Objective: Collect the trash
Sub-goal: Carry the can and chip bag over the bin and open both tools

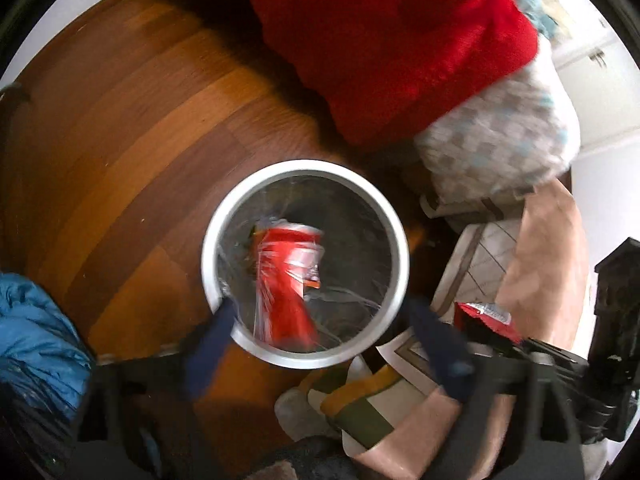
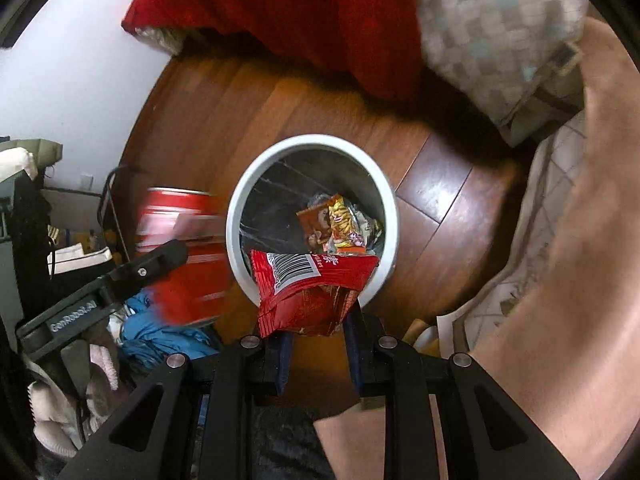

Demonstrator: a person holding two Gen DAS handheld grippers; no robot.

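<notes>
A round bin with a white rim (image 1: 208, 256) stands on the wood floor, lined with clear plastic. In the left wrist view a blurred red can (image 1: 286, 276) is over the bin mouth, between my left gripper's (image 1: 320, 324) wide-open blue fingers, touching neither. In the right wrist view the same can (image 2: 182, 256) appears blurred left of the bin (image 2: 244, 184), above the left gripper's black body. My right gripper (image 2: 316, 328) is shut on a red snack wrapper (image 2: 312, 292) over the bin's near rim. Several snack wrappers (image 2: 338, 228) lie inside the bin.
A red blanket (image 1: 400, 40) and a checked pillow (image 1: 500, 148) hang over the floor behind the bin. Blue clothing (image 1: 36, 340) lies to the left. A pink cover (image 2: 580, 260) fills the right. A cluttered shelf (image 2: 24, 208) stands at the far left.
</notes>
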